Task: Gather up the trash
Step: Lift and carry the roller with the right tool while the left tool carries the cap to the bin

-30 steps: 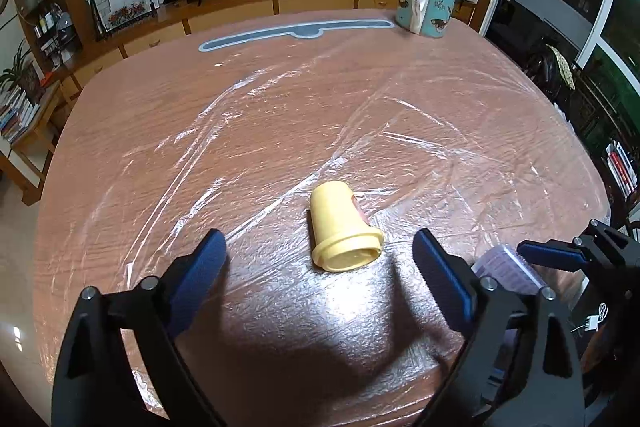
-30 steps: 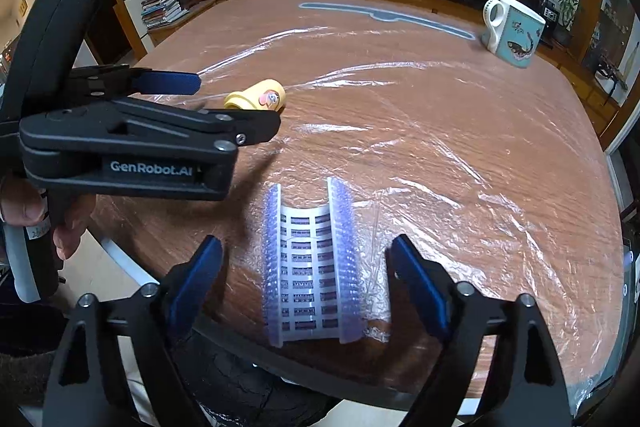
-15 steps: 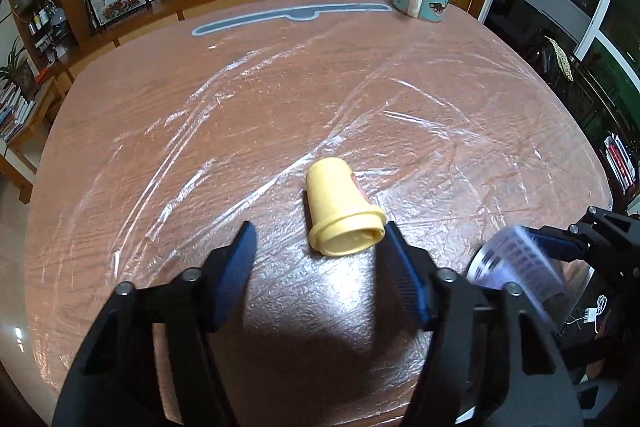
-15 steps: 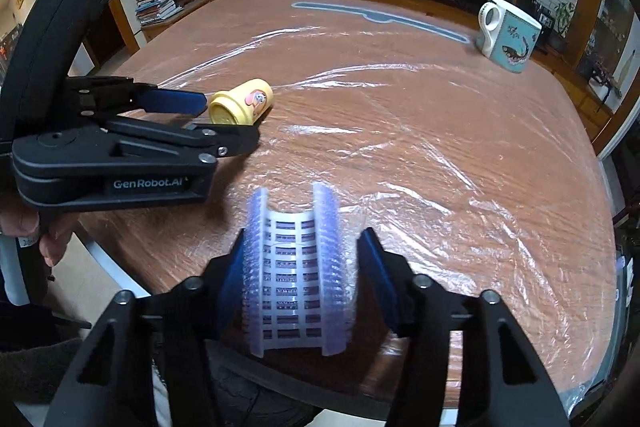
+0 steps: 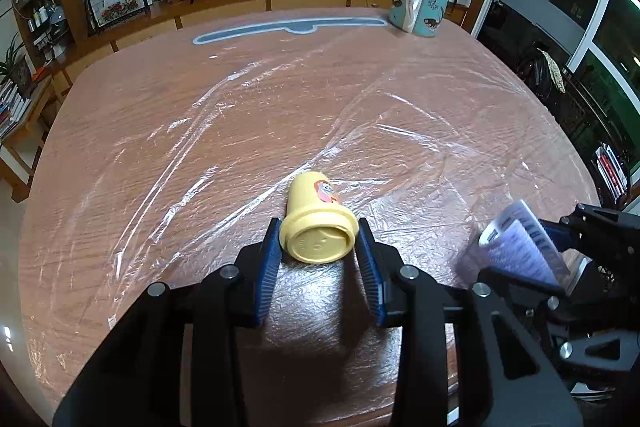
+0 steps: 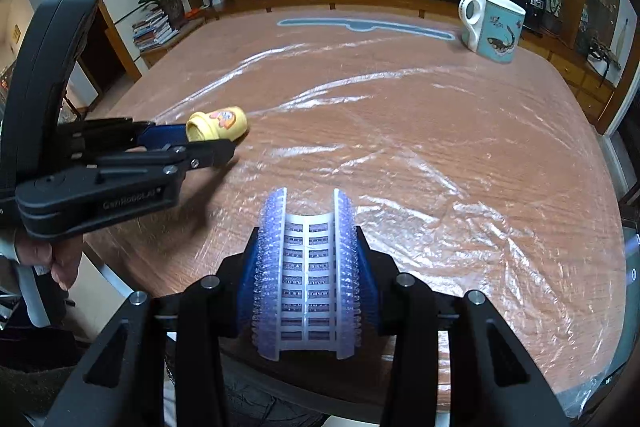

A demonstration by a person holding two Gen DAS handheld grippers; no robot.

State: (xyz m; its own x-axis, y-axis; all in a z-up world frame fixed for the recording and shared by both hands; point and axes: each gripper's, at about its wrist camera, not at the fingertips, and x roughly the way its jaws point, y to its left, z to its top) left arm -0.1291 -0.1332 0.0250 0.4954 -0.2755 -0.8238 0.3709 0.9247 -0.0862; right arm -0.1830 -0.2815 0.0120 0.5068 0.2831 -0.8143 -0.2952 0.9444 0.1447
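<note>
Both tools have just closed since a second ago, when each stood wide open around its piece of trash. Nearest, the right tool (image 6: 306,275) now has its blue pads pressed on the two bubbled sides of the blister strip (image 6: 306,275), which bows upward between them over the near edge of the tabletop (image 6: 440,147); whether it is off the surface I cannot tell. Just beyond and to that tool's left, the left tool (image 5: 318,247) is clamped on the wide rim end of the yellow cup (image 5: 316,223), which lies on its side with its narrow end pointing away across the plastic sheet (image 5: 400,115) covering the tabletop. The cup looks to be touching the sheet, so I judge neither piece has been carried anywhere yet.

So the grasping step seems done for both pieces, and the lifting and disposal are left. No bin or bag shows in either view, so where the trash should go cannot be told from here. Far across the tabletop stands a teal mug (image 5: 418,9), upright near the far edge, beside a long grey strip (image 5: 288,27); I take neither for trash. No other loose rubbish shows on the sheet.
</note>
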